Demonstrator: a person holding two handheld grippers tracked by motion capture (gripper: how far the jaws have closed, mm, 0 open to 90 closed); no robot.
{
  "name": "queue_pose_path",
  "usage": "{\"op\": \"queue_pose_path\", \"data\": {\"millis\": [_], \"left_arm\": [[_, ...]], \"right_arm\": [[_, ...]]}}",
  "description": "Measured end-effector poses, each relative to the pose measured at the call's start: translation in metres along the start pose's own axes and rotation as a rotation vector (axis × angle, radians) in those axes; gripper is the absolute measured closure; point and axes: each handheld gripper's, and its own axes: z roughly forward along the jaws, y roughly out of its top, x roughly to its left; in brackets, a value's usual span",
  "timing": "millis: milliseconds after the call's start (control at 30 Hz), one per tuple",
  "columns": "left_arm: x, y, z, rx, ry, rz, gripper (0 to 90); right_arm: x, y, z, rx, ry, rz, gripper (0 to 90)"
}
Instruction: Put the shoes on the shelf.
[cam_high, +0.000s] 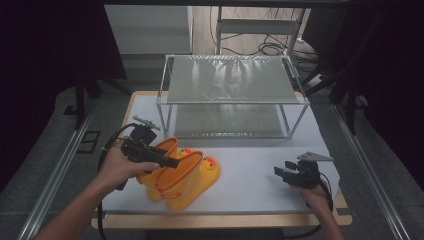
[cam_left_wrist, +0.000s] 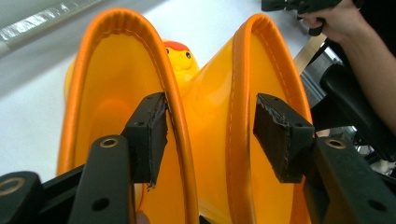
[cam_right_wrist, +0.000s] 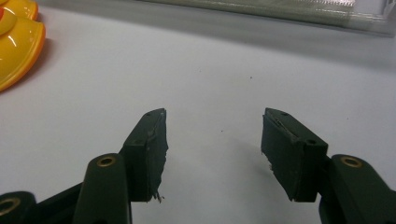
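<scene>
two forearms come in from the bottom edge of the high view, each hand holding a gripper over the pale table (cam_high: 260, 175). at lower left of that frame the left gripper (cam_high: 172, 162) reaches rightward over a pair of yellow rubber boots (cam_high: 182, 175), which lie on their sides at lower centre-left of the table, their duck-face toes pointing right. in the left gripper view the jaws are spread wide and straddle the two adjoining boot walls: one pad (cam_left_wrist: 150, 137) sits inside the left boot's opening right against its orange rim, the other pad (cam_left_wrist: 280, 135) inside the right boot's opening, a little off its rim. they are released, not clenched on anything. a duck face (cam_left_wrist: 180, 58) shows between the two shafts at upper centre.

at lower right of the high view the right gripper (cam_high: 284, 172) is held just above the table, well apart from the boots, pointing left. its own view shows the jaws parted over bare white surface, with a yellow boot sole (cam_right_wrist: 18, 44) at upper left.

a two-tier metal shelf (cam_high: 232, 95) stands at centre of the high view, behind the boots.
</scene>
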Motion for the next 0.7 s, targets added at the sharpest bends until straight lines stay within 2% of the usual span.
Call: {"op": "queue_pose_path", "data": {"millis": [167,300,333,433,500,633,700], "left_arm": [[-0.003,0.003,0.008,0.025,0.031,0.012,45.4],[-0.007,0.006,0.013,0.039,0.08,0.033,46.4],[-0.009,0.007,0.016,0.044,0.114,0.042,48.5],[-0.011,0.007,0.018,0.043,0.138,0.045,51.7],[-0.012,0.007,0.019,0.042,0.144,0.047,52.9],[-0.015,0.007,0.021,0.04,0.168,0.049,63.4],[-0.015,0.007,0.021,0.042,0.171,0.05,65.4]], "right_arm": [[0.0,0.0,0.0,-0.001,0.001,-0.001,40.9],[0.0,0.0,0.0,0.0,0.0,0.001,40.9],[0.0,0.0,0.0,0.001,-0.001,0.001,40.9],[0.0,0.0,0.001,0.002,-0.002,0.001,40.9],[0.0,0.0,0.001,0.002,-0.002,0.0,40.9],[0.001,0.0,0.001,0.002,-0.002,-0.002,40.9],[0.0,0.0,0.001,0.002,-0.002,-0.001,40.9]]}}
